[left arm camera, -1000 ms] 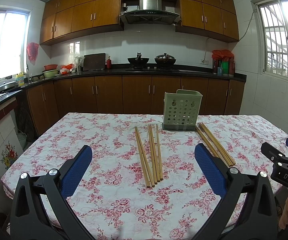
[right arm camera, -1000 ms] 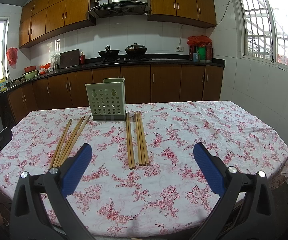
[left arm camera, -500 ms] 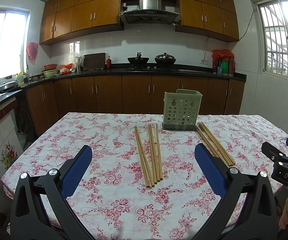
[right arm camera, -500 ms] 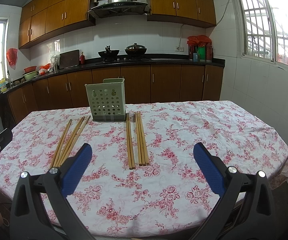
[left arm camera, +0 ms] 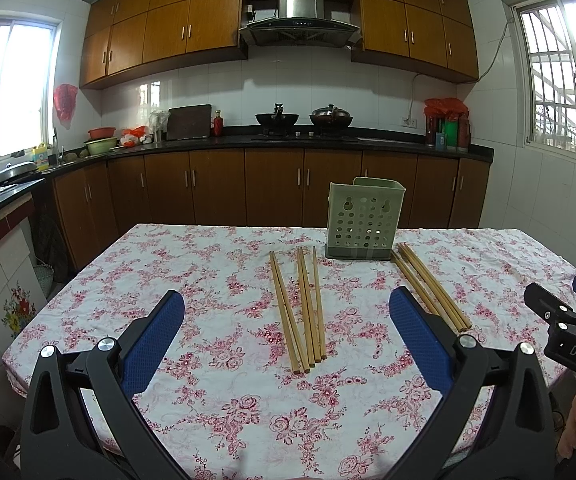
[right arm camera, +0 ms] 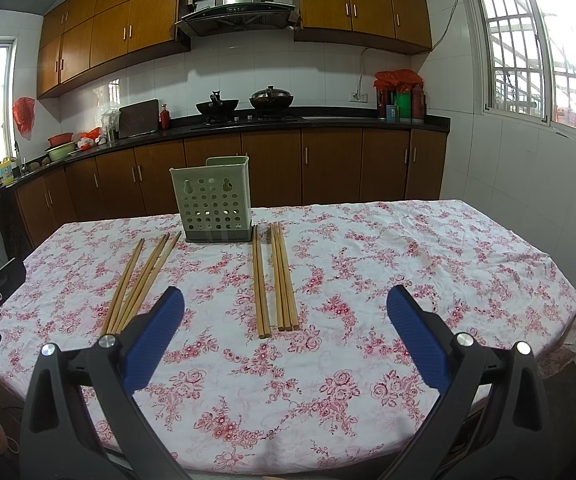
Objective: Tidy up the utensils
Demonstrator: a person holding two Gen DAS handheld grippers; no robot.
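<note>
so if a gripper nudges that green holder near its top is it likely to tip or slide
The green holder looks like thin perforated plastic and seems empty, so probably light. It stands tall on a narrow dark base on the floral tablecloth, so a high push may tip it; a low push would likelier slide it.

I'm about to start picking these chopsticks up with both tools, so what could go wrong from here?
1. The chopsticks lie flat on the cloth, side by side and touching; closing the left tool may catch several or roll them apart.
2. The holder looks light and stands free; a nudge could tip it.
3. The tablecloth is loose and may bunch under the right tool.
</note>
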